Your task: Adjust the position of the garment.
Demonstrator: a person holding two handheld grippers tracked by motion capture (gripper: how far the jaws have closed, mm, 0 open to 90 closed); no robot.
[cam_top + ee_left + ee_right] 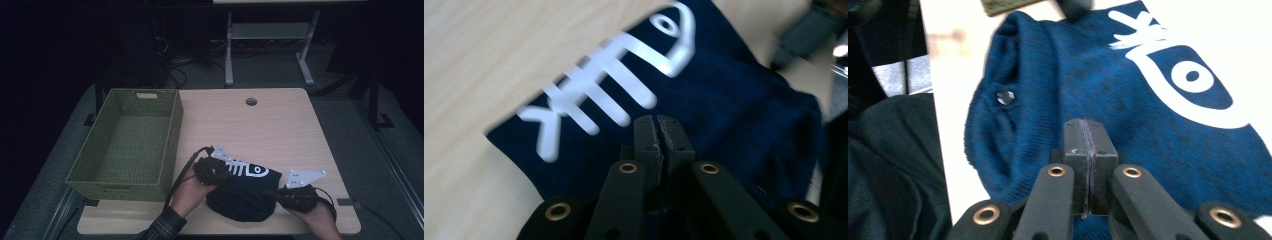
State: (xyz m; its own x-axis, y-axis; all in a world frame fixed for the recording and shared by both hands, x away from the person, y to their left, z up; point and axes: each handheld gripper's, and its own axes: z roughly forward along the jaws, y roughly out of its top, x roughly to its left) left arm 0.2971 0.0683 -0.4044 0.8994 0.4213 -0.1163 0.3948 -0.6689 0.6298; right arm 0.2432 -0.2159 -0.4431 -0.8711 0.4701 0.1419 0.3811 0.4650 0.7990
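A dim room is surrounding a light wooden table [280, 125], with a green woven basket [172, 145] sitting at its left side. A dark blue cloth [250, 192] with a white fish-skeleton print [244, 168] is lying bunched on the near part of the table, right of the basket. The left gripper [212, 170] is resting at the cloth's left edge, by the print; in the left gripper view its jaws are standing pressed together over the fabric [744, 115]. The right gripper [295, 195] is sitting at the cloth's right edge; in the right gripper view its jaws are likewise meeting, just above the cloth [1073, 85]. Whether either is pinching fabric is not showing.
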